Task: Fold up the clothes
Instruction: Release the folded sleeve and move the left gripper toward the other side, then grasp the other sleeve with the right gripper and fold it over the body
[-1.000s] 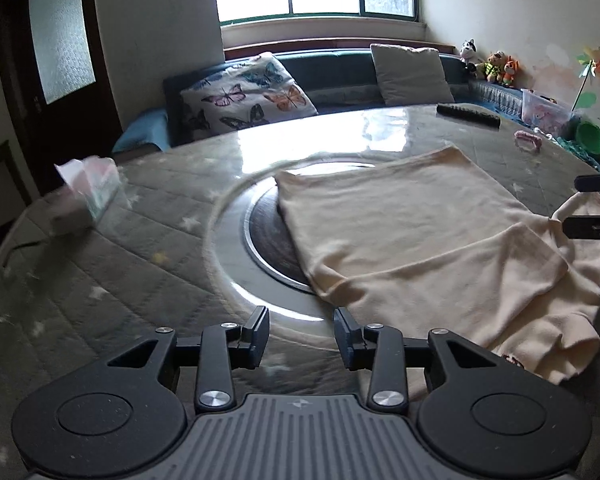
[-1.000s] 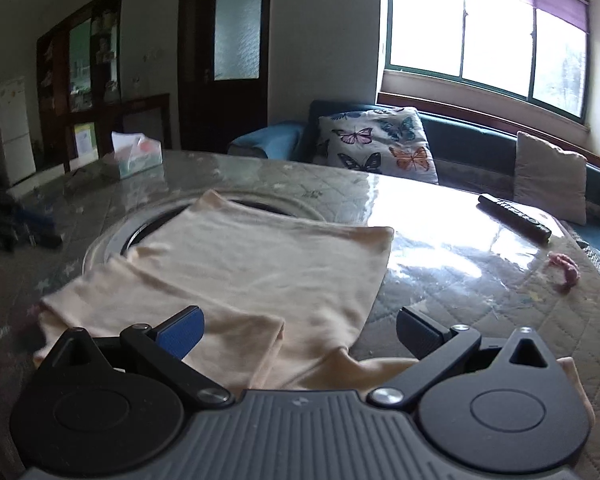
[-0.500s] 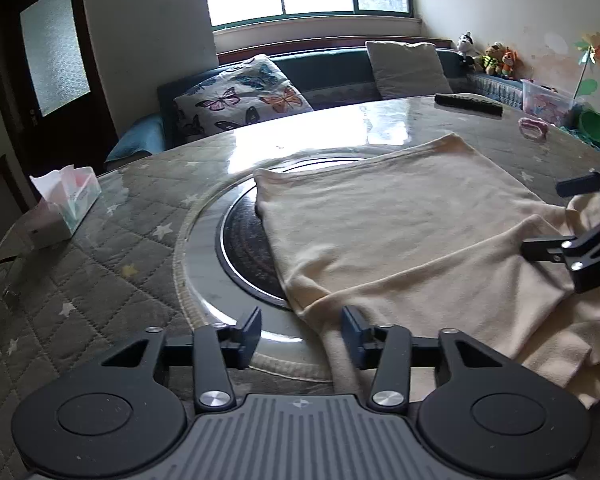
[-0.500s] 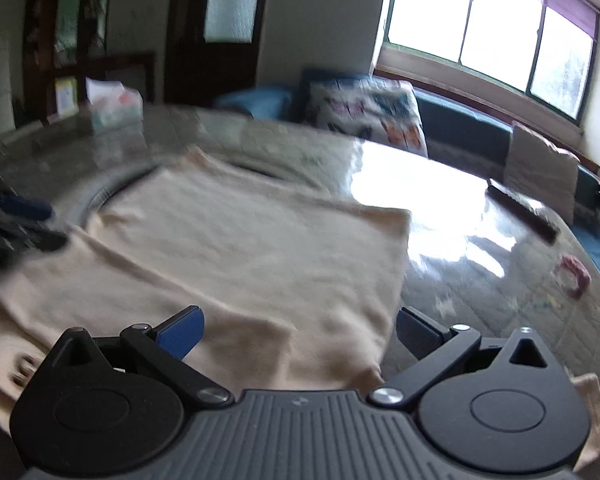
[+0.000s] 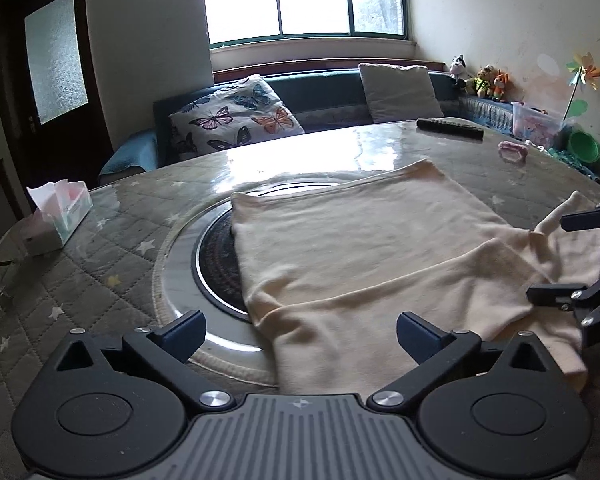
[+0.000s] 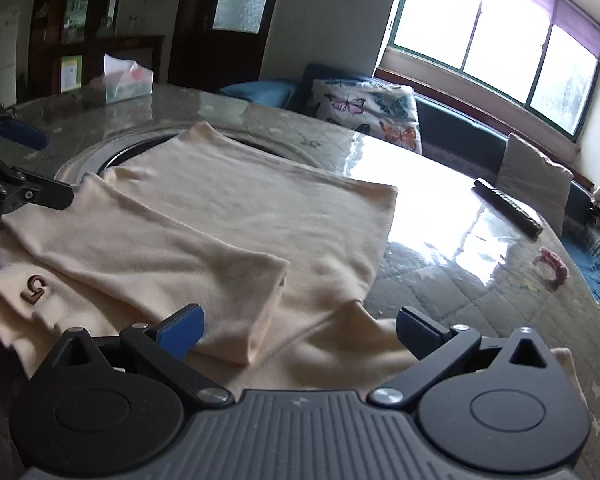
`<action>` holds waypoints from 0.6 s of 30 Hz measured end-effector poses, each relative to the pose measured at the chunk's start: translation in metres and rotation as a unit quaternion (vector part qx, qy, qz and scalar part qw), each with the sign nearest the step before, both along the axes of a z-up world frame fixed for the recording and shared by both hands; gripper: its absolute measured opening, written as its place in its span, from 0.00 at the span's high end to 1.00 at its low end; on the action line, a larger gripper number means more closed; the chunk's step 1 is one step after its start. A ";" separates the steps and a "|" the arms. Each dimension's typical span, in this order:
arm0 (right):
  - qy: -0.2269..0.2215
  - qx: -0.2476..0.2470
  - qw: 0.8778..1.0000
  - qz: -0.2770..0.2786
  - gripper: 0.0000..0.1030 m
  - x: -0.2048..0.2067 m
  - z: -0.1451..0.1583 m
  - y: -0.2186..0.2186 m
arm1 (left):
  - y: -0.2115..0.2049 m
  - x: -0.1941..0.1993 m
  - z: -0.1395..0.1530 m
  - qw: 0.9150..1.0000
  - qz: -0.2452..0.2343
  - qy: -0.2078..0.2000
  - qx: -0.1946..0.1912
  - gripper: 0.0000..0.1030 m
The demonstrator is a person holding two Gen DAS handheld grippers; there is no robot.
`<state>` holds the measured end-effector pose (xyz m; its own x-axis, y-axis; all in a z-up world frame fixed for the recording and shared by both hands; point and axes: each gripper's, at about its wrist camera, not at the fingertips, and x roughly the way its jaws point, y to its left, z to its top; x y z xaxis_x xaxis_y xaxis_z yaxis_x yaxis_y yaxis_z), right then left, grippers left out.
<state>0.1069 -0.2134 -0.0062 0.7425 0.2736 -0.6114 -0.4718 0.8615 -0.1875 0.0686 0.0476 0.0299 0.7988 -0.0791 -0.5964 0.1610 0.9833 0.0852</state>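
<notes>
A cream garment lies spread on the round table, one sleeve folded across its near part. A small brown logo shows at its near left corner. My left gripper hangs over the garment's near edge, its jaws opening wide; cloth lies below the gap and no pad presses it. My right gripper stands open over the folded sleeve end and the bunched hem. Each gripper shows in the other's view: the right gripper at the right edge, the left gripper at the left edge.
A round dark hotplate is set in the table under the garment's left side. A tissue box stands far left. A black remote and a pink hair tie lie at the far right. A sofa with a butterfly pillow runs behind.
My left gripper's jaws went from nearly shut to wide open as it moved in over the garment's near edge. My right gripper sank toward the folded sleeve, jaws still open.
</notes>
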 end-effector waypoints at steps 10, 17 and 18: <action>-0.003 0.045 0.993 -0.105 0.00 0.003 0.012 -0.083 | -0.025 0.000 0.001 1.000 -0.025 -0.001 -0.002 0.00; -0.003 0.058 0.977 -0.206 0.00 0.020 0.007 -0.150 | -0.033 0.006 -0.006 1.000 -0.026 0.009 -0.001 0.00; -0.003 0.063 0.974 -0.219 0.00 0.023 0.007 -0.158 | -0.035 0.007 -0.009 1.000 -0.026 0.012 0.000 0.00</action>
<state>0.1297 -0.3717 0.0008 0.8086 0.0034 -0.5884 -0.0536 0.9962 -0.0681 0.0752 0.0131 0.0209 0.7790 -0.1190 -0.6156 0.2130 0.9737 0.0813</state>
